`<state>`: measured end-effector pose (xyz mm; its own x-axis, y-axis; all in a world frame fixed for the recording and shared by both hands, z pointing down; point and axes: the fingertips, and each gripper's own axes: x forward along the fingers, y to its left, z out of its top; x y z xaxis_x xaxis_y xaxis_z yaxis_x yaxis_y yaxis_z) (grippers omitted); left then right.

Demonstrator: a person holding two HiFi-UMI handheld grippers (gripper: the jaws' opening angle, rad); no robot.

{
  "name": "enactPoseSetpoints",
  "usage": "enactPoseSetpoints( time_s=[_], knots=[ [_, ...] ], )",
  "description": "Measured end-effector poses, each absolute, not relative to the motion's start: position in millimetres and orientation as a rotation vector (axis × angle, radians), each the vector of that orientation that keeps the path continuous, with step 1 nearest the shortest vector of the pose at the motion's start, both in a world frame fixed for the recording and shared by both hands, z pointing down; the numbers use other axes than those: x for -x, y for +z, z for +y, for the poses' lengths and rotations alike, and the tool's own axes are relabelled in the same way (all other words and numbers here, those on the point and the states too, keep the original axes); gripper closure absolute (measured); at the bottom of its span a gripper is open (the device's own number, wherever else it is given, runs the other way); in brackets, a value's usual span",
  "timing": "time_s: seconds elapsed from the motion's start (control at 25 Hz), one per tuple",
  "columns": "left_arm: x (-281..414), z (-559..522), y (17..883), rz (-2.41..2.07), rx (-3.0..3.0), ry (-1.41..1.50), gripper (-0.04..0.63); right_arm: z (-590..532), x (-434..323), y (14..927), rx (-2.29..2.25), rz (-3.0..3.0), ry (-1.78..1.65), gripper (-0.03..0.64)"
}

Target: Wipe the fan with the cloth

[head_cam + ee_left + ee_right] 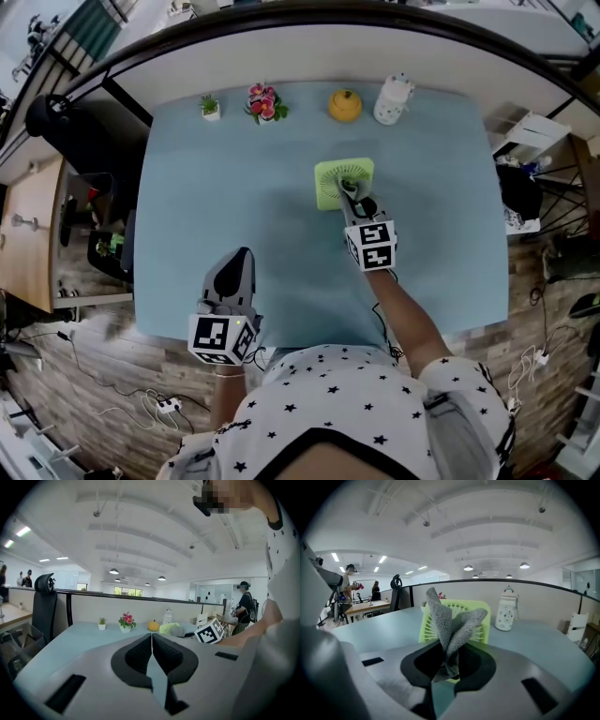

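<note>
The blue counter (234, 169) is carrying the green fan (330, 178) near its far middle. The right tool (449, 667) is clamping the grey cloth (449, 625) just before the grille; light, steady strokes should avoid tipping the fan. The left tool (152, 653) is resting with its jaws together, empty.

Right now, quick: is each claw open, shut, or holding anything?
Left claw: shut, empty.
Right claw: shut on the cloth, right in front of the fan.
</note>
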<state>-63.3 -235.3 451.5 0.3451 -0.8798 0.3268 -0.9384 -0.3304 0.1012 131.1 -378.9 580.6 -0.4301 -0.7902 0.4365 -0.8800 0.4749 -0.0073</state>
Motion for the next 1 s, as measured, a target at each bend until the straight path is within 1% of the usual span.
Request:
enactPoseSetpoints(
  time_s=[0.28, 0.56, 0.76, 1.0],
  knots=[
    [46, -241, 448, -1.575, -2.386, 0.322, 0.565, -385, -192, 588, -1.536, -2.230, 0.368, 0.571],
    [44, -238, 447, -1.571, -2.389, 0.326, 0.565, -381, -195, 588, -1.554, -2.235, 0.379, 0.571],
    [52, -233, 446, -1.600, -2.371, 0.331, 0.565, -369, -160, 565, -1.505, -2.356, 0.367, 0.571],
    [62, -227, 444, -1.637, -2.345, 0.324, 0.565, -354, -99, 579, -1.303, -2.419, 0.331, 0.571]
  ],
)
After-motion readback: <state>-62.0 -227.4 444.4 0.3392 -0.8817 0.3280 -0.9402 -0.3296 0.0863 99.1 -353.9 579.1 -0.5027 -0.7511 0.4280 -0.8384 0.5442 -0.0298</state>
